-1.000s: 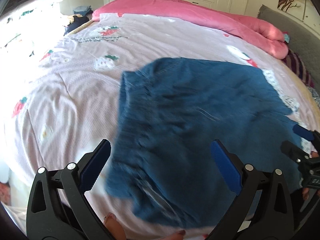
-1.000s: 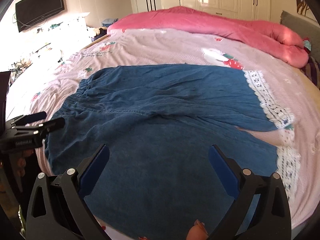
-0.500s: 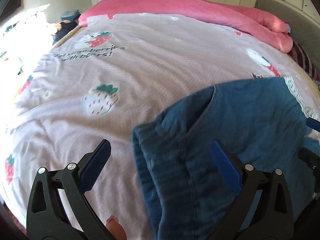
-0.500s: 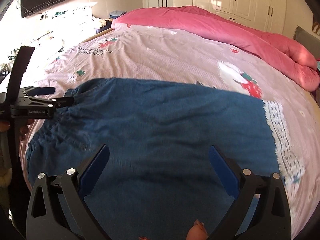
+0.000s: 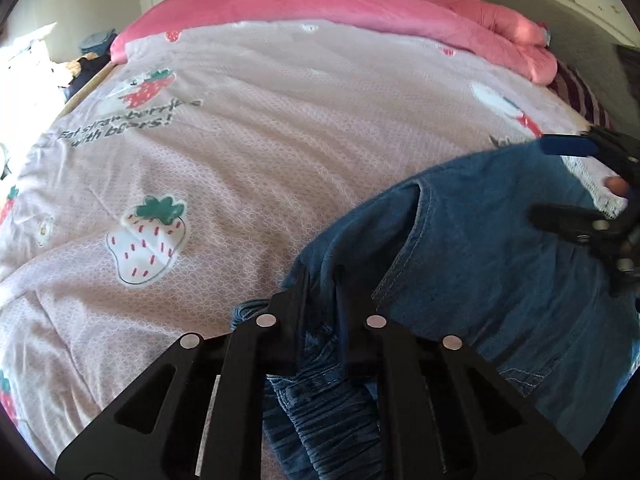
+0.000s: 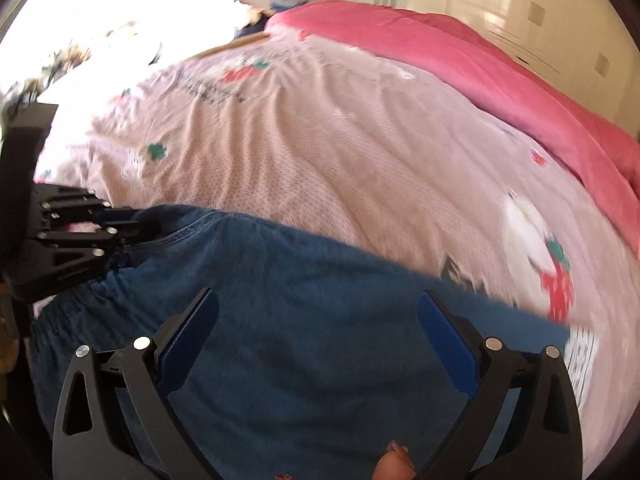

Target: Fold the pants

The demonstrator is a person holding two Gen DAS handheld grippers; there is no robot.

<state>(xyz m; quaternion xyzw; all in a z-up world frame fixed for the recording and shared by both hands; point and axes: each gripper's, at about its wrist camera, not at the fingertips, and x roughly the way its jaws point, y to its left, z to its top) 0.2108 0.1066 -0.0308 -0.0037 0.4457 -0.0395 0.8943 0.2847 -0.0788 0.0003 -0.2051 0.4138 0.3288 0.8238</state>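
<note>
Bed (image 5: 280,160): pale pink strawberry-print cover, pink quilt (image 5: 360,8) bunched along its far side.
Pants (image 5: 500,280): blue denim, spread on the bed's near part, lace-trimmed hem to the right.
Left gripper (image 5: 322,280): fingers pinched tight on the gathered waistband edge of the pants.
Right gripper (image 6: 318,320): fingers spread wide above the denim, gripping nothing.
</note>
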